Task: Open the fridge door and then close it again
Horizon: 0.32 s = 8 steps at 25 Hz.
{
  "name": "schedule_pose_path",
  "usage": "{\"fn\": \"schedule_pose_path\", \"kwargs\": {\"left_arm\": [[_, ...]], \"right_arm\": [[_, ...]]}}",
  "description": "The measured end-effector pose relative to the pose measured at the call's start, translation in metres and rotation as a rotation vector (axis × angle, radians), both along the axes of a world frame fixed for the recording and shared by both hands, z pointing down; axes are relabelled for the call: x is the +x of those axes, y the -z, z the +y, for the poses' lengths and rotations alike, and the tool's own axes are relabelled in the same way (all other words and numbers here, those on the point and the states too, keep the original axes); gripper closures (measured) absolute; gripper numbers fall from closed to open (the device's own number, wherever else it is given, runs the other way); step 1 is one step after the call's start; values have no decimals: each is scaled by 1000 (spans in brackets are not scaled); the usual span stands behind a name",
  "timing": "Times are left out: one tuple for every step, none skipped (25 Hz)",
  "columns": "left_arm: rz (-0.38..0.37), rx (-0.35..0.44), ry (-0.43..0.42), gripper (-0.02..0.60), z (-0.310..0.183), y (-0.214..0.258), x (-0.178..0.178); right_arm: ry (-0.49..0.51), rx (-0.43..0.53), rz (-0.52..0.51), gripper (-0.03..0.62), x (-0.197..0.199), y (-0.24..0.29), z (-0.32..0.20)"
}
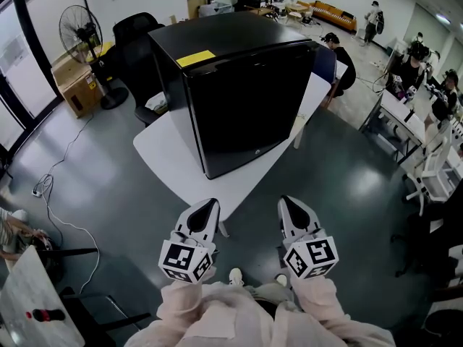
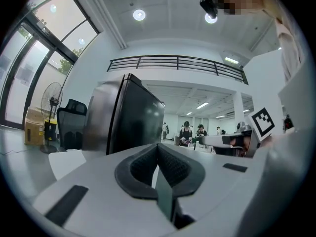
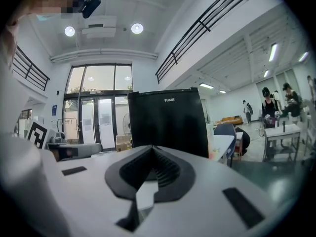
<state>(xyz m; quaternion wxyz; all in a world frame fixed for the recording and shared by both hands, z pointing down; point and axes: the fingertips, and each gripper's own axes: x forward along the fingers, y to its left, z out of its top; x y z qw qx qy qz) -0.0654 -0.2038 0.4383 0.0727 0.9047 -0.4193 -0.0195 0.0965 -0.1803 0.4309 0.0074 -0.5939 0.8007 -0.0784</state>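
We hold the left tongs [image 1: 205,210] and the right tongs [image 1: 293,207] low and side by side. Both are pressed together with nothing in them.

The black fridge [image 1: 239,100] stands on the white desk [image 1: 163,157], ahead of both tongs and well apart from them. Its door [image 1: 253,114] faces the tongs and is shut flat. A shut door fits two times: before it gets pulled open, or after it is pushed closed again. We cannot tell which.

We think the fridge is heavy and will stay put on the desk. The door looks stiff, smooth and shiny, so tongs could slip on its flat front. It may stick a little at the seal and need a firm pull. We see no handle. The best place to hold is likely the door's free edge, away from the hinges, but we cannot tell which side that is.

The head view shows the top of the fridge with a yellow sticker [image 1: 195,58], the desk and both tongs at once. The right gripper view shows the door from the front, straight ahead of those tongs, with small white letters [image 3: 169,100] near its top. The left gripper view shows the fridge's side and the door almost edge-on, a bit left of those tongs.
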Motion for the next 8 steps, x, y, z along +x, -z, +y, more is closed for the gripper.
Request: {"fn": "schedule_pose_path", "kwargs": {"left_arm": [[1, 0, 1, 569, 0, 0, 0], [2, 0, 3, 569, 0, 0, -1], [3, 0, 5, 569, -1, 0, -2], [4, -1, 7, 569, -1, 0, -3], [5, -1, 8, 569, 0, 0, -3], [5, -2, 9, 569, 0, 0, -3], [6, -3, 8, 569, 0, 0, -4], [6, -4, 8, 569, 0, 0, -4]], "right_arm": [[1, 0, 1, 586, 0, 0, 0], [3, 1, 4, 586, -1, 0, 0], [5, 1, 9, 586, -2, 0, 0], [6, 2, 15, 586, -2, 0, 0], [7, 2, 21, 586, -3, 0, 0], [7, 3, 26, 586, -3, 0, 0], [7, 3, 31, 586, -4, 0, 0], [7, 4, 35, 586, -4, -1, 1]]}}
